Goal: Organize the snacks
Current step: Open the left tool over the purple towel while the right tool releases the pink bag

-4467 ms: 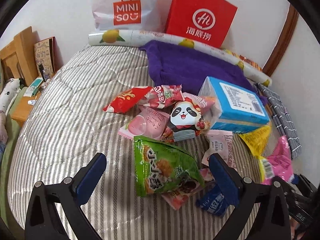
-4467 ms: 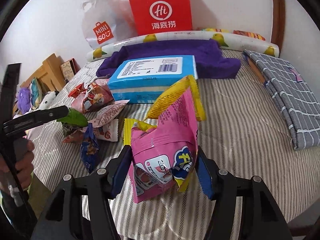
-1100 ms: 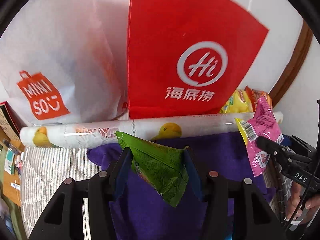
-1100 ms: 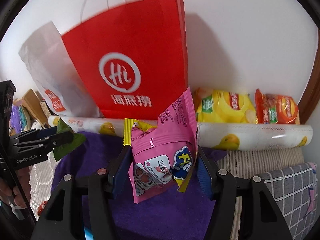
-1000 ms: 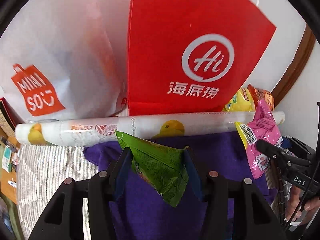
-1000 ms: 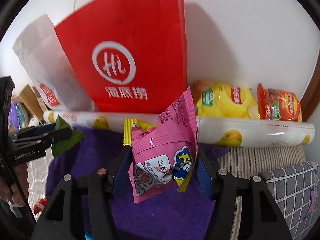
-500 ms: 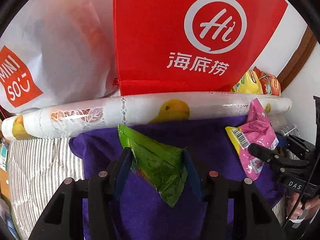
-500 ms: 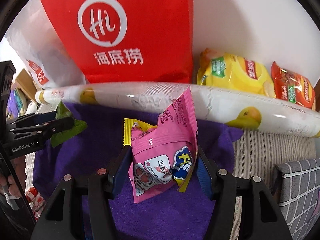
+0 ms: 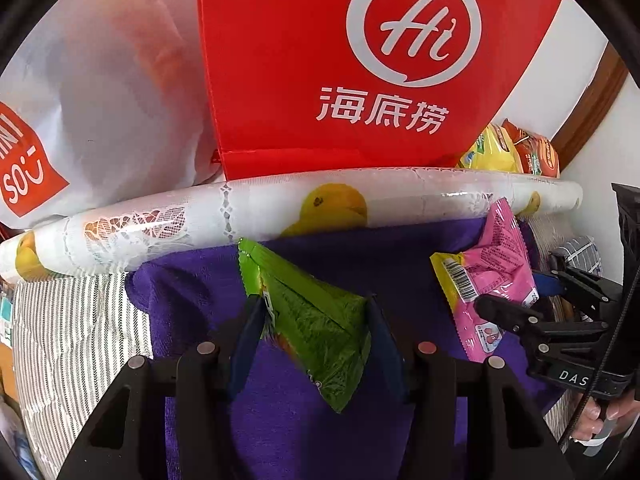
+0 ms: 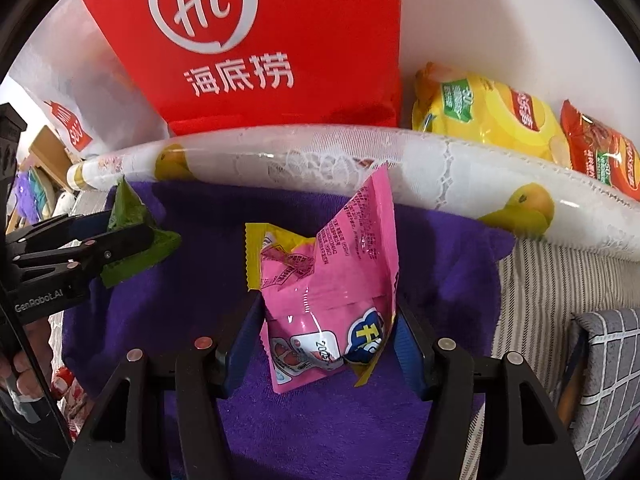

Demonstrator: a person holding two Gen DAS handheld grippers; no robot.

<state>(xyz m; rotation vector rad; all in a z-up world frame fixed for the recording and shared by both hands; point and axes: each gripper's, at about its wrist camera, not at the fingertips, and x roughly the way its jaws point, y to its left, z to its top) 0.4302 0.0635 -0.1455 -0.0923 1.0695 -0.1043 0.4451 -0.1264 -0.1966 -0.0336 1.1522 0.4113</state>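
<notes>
Red bag [image 9: 360, 60] at top reads "Hi 海底捞"; white bag [image 9: 24, 176] upper left, "MINISO". Left gripper [image 9: 312, 332] clamps green packet [image 9: 316, 320] at frame centre; right gripper [image 10: 328, 336] clamps pink packet [image 10: 332, 280], centre, over purple towel [image 10: 320, 432].

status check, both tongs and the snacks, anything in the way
Left tongs shut on green pack. Right tongs shut on pink pack. Both over purple towel. Ahead: fruit-print roll, red bag.

Both grippers tilt steeply downward side by side, the left gripper [image 9: 310, 316] and the right gripper [image 10: 326, 330] each with blue-padded fingers [image 9: 250, 332] clamped on a snack packet, gripped by a hand [image 9: 610, 420].
</notes>
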